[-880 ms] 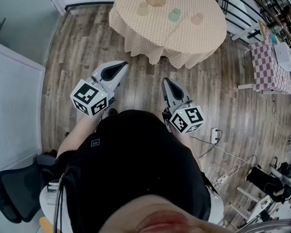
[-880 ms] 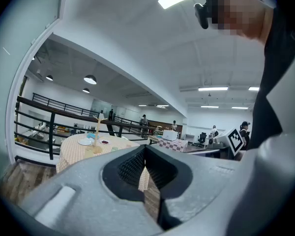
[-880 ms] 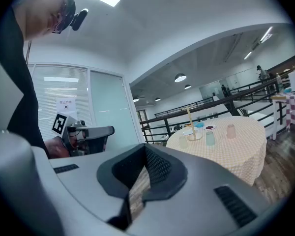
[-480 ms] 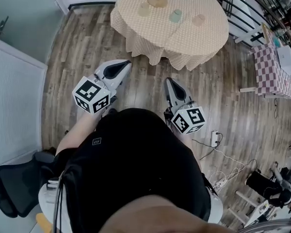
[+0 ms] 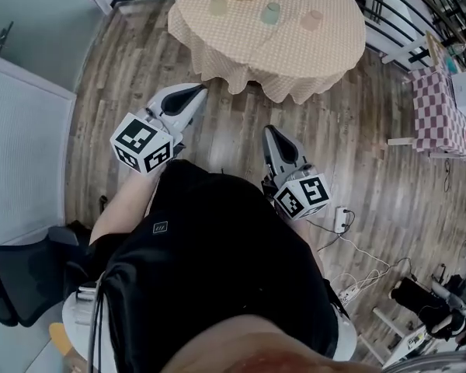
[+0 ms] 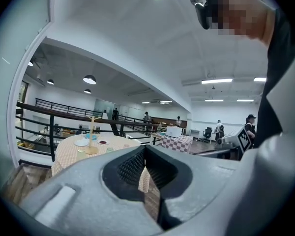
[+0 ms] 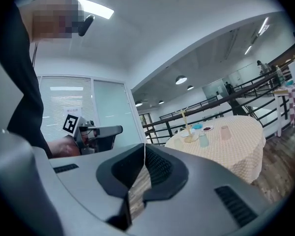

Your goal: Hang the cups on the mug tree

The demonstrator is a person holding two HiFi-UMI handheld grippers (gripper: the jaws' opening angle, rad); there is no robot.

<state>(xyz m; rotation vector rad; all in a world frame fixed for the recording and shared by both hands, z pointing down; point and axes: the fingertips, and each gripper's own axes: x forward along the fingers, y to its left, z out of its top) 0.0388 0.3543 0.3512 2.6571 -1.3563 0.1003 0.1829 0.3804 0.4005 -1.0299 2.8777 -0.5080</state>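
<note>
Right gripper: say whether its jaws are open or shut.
Shut. In its own view, the right gripper shows its jaws meeting along a thin line, with nothing between them.

Head view looks steeply down; both gripper views face level toward the same far table (image 5: 295, 45).

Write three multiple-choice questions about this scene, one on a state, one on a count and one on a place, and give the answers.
1. The left tongs and right tongs are: A open; B shut, empty; C gripping something.
2. The cups number: A one; B three; C five.
3. The cups stand: A on the table; B under it; C in the tongs.
Answers: 1 B, in both gripper views the jaws meet with nothing between; 2 B, a yellow, a green and a pink one show; 3 A, all sit on its top.
</note>
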